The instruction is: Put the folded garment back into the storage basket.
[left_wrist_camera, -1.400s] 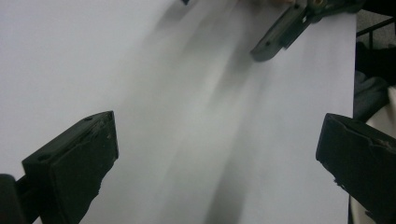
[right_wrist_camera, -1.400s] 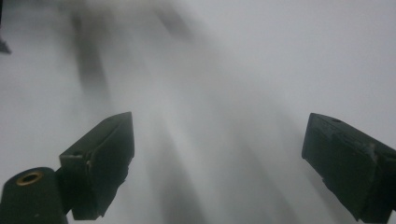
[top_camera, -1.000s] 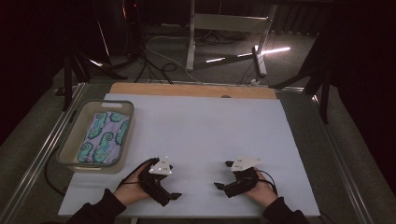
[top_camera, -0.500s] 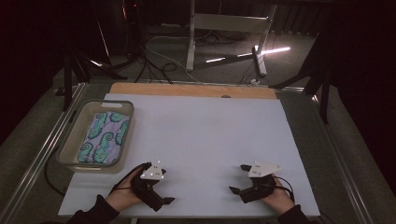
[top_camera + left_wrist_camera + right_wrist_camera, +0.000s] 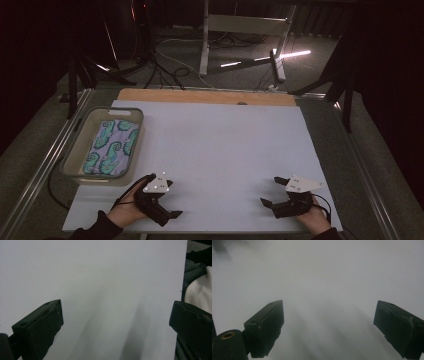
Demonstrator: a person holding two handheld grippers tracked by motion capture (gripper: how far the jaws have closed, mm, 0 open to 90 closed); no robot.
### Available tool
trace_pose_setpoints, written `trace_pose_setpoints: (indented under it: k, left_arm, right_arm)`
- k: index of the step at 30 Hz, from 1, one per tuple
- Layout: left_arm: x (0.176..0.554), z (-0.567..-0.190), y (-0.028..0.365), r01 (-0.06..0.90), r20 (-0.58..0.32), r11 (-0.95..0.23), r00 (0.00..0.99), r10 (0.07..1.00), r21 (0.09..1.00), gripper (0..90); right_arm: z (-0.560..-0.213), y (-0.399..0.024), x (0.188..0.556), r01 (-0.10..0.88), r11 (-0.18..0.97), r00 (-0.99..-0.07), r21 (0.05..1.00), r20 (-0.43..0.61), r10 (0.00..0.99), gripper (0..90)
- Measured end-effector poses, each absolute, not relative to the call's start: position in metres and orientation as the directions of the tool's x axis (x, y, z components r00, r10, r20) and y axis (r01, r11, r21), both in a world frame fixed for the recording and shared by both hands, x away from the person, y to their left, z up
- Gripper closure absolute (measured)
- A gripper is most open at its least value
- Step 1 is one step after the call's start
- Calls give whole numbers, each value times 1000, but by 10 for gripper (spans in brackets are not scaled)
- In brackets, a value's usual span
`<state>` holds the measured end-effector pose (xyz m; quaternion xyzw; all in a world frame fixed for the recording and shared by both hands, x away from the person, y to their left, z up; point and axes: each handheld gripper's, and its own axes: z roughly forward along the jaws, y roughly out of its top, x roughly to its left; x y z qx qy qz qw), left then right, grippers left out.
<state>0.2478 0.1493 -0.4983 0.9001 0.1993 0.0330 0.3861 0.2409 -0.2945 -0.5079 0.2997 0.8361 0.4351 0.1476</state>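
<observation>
Both pairs of jaws stand spread with nothing between them. The left gripper [image 5: 167,214] and the right gripper [image 5: 272,192] have drawn back toward the near edge of the white mat [image 5: 220,145] — I judge no grasp has begun. The patterned cloth [image 5: 111,148] lies in the grey tub [image 5: 132,145], beyond the left gripper; the mat between them is bare.

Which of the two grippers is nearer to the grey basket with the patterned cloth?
The left gripper. It rests just past the near right corner of the basket, while the right gripper sits far across the white table.
</observation>
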Motion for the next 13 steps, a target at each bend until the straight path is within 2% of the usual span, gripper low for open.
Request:
trace_pose_setpoints:
  k: [13]
  left_arm:
    - [248, -494, 151, 339, -97, -606, 913, 395, 720, 0]
  right_arm:
    - [-509, -285, 242, 365, 460, -797, 810, 15, 604, 92]
